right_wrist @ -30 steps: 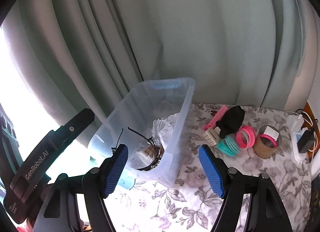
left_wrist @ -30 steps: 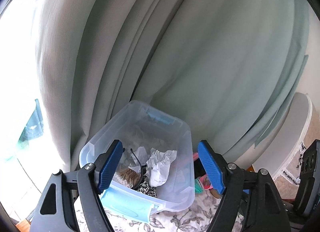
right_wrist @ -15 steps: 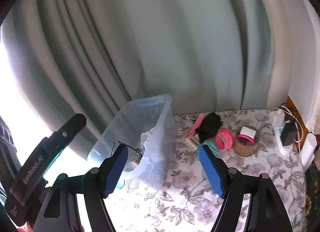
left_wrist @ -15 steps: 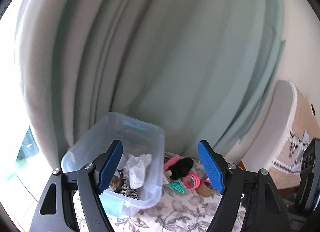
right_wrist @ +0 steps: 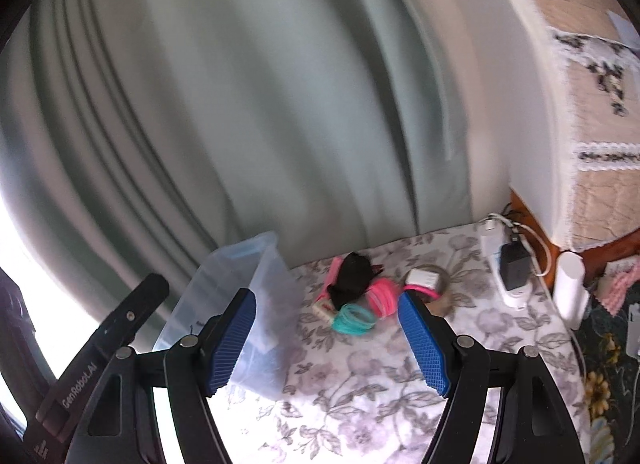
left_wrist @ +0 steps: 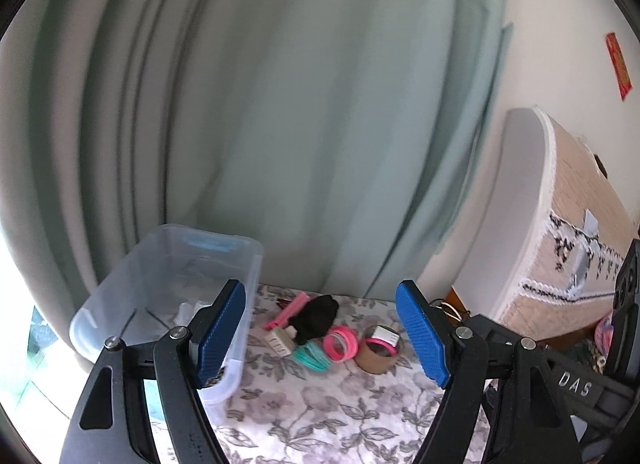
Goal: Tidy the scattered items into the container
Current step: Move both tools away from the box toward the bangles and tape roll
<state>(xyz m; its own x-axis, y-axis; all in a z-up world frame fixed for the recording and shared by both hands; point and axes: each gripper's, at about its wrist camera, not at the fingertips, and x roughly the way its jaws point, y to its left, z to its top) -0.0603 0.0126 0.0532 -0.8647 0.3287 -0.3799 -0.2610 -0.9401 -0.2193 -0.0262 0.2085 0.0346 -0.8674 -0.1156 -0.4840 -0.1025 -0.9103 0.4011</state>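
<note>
A clear plastic bin (left_wrist: 168, 284) stands at the left of the floral table and holds crumpled paper and other items; it also shows in the right wrist view (right_wrist: 240, 288). To its right lie a black cloth (left_wrist: 316, 316), a pink clip (left_wrist: 286, 310), pink bands (left_wrist: 340, 344), teal bands (left_wrist: 312, 358) and a brown tape roll (left_wrist: 378, 350). The same pile shows in the right wrist view: black cloth (right_wrist: 354, 274), teal bands (right_wrist: 354, 319), pink bands (right_wrist: 382, 294). My left gripper (left_wrist: 320, 334) and right gripper (right_wrist: 326, 338) are both open, empty, and held back above the table.
Green curtains (left_wrist: 280, 123) hang behind the table. A white power strip with a black charger (right_wrist: 510, 268) and a white cylinder (right_wrist: 570, 288) sit at the table's right edge. A covered piece of furniture (left_wrist: 560, 232) stands to the right.
Both grippers have drawn back from the bin and swung right. The bin has shifted left in both views, and the pile of loose items now lies between the fingers.
</note>
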